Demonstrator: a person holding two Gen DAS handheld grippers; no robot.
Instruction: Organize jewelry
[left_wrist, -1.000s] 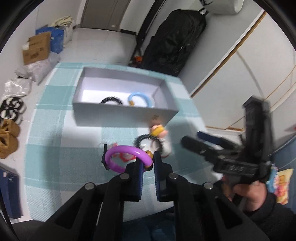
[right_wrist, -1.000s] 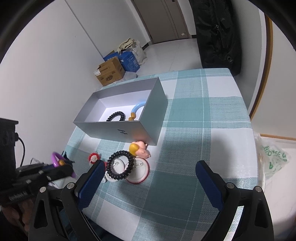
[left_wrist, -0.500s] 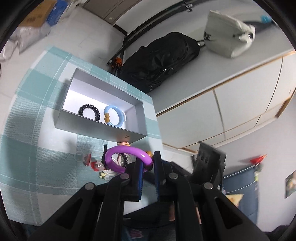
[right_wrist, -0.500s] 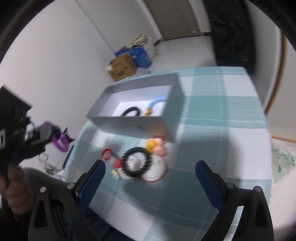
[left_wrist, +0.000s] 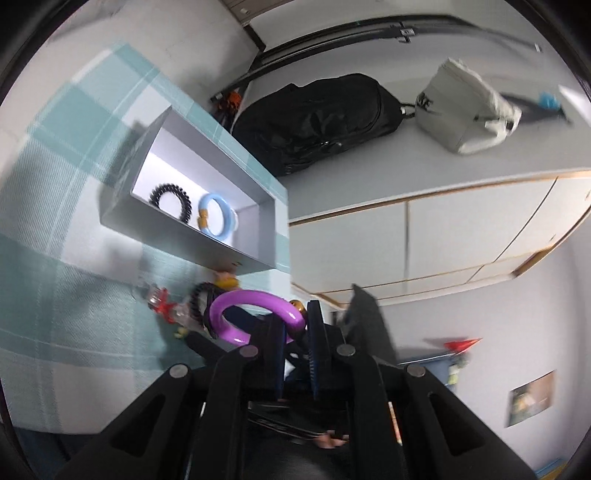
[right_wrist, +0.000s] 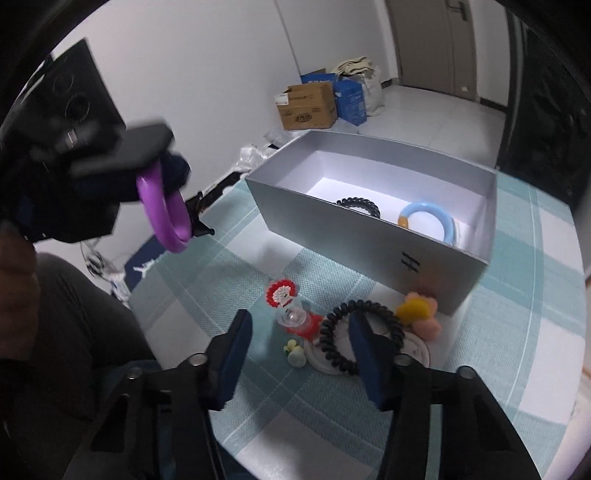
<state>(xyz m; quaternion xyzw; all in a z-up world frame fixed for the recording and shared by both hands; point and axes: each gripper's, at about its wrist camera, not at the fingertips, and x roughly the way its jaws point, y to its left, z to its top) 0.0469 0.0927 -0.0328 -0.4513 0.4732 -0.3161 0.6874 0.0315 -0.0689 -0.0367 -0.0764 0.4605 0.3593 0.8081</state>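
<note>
Left tool (left_wrist: 297, 334) clamps purple bangle (left_wrist: 255, 312).

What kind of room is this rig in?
Likely a lived-in home room, not a lab: checked tablecloth on the table, cardboard box on a tiled floor by a door, black bag against the wall.

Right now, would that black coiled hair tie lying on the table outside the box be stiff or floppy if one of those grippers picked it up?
Probably springy: the hair tie is a spiral coil, so it may stretch. It looks thin, so likely light. It rests partly on a round badge, which could shift.
</note>
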